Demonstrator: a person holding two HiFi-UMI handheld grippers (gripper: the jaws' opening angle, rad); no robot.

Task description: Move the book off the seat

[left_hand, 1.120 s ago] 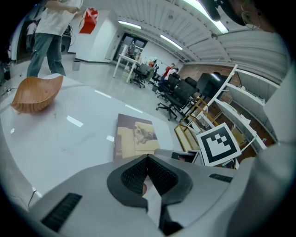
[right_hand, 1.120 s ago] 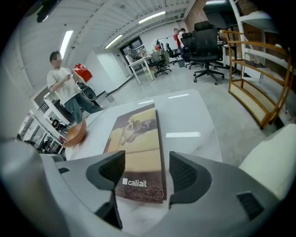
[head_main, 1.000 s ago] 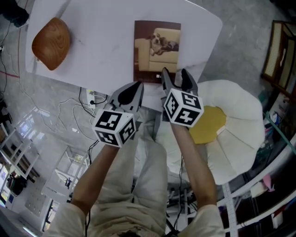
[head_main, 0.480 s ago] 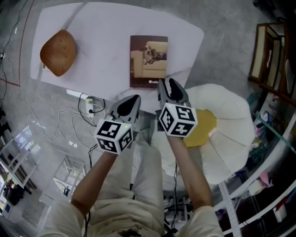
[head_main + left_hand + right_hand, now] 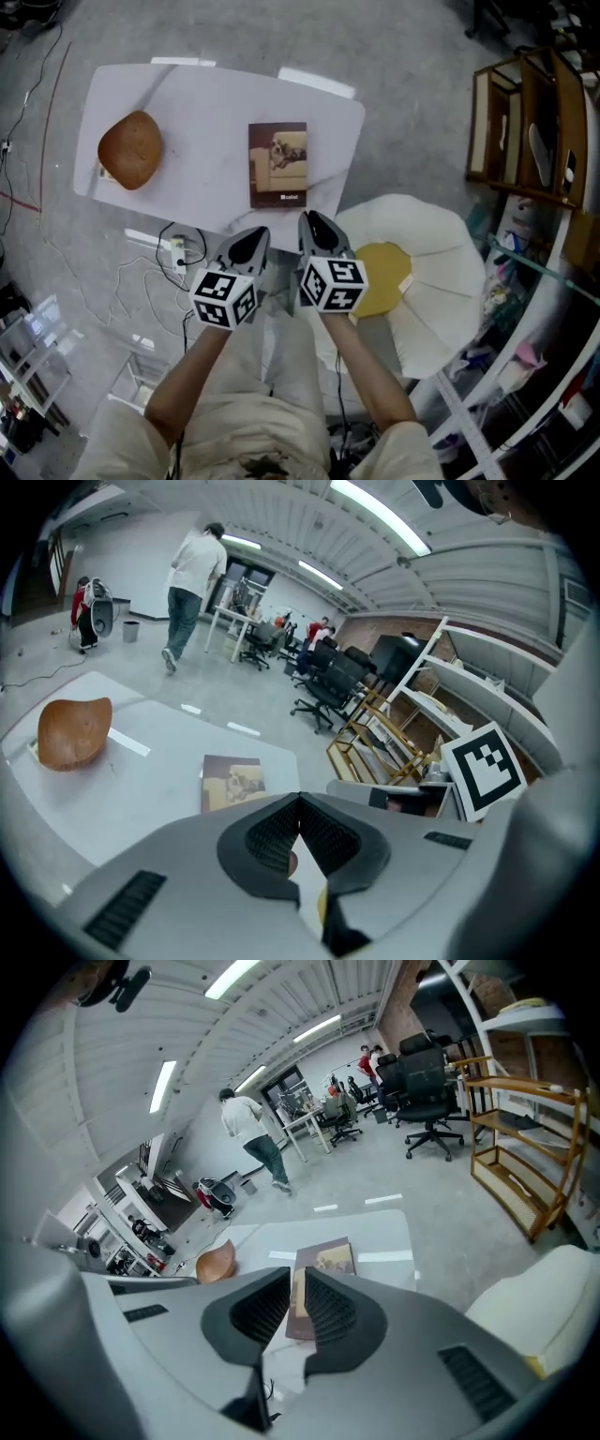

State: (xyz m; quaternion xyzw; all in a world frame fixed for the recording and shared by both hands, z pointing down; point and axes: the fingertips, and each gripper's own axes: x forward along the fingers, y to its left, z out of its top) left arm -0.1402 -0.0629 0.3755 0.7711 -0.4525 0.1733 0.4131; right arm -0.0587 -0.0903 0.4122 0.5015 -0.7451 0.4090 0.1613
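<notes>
The brown book (image 5: 277, 164) with a dog-on-sofa cover lies flat on the white table (image 5: 206, 103), near its front right corner. The cream round seat (image 5: 441, 281) with a yellow centre pad (image 5: 380, 278) stands to the right, with nothing else on it. My left gripper (image 5: 256, 234) hovers shut and empty near the table's front edge. My right gripper (image 5: 312, 222) is beside it, its jaws closing to a narrow gap with nothing between them. The book (image 5: 232, 781) shows beyond the left jaws and the book (image 5: 323, 1265) through the right gap.
A brown wooden shell-shaped piece (image 5: 129, 150) rests on the table's left end. Cables and a power strip (image 5: 178, 248) lie on the floor under the table. Wooden shelving (image 5: 525, 122) stands at the right. A person (image 5: 192, 574) walks far off, near office chairs.
Both grippers have drawn back from the book and table, which now look smaller and farther. The right jaws have narrowed from wide open. The book stays on the table.
</notes>
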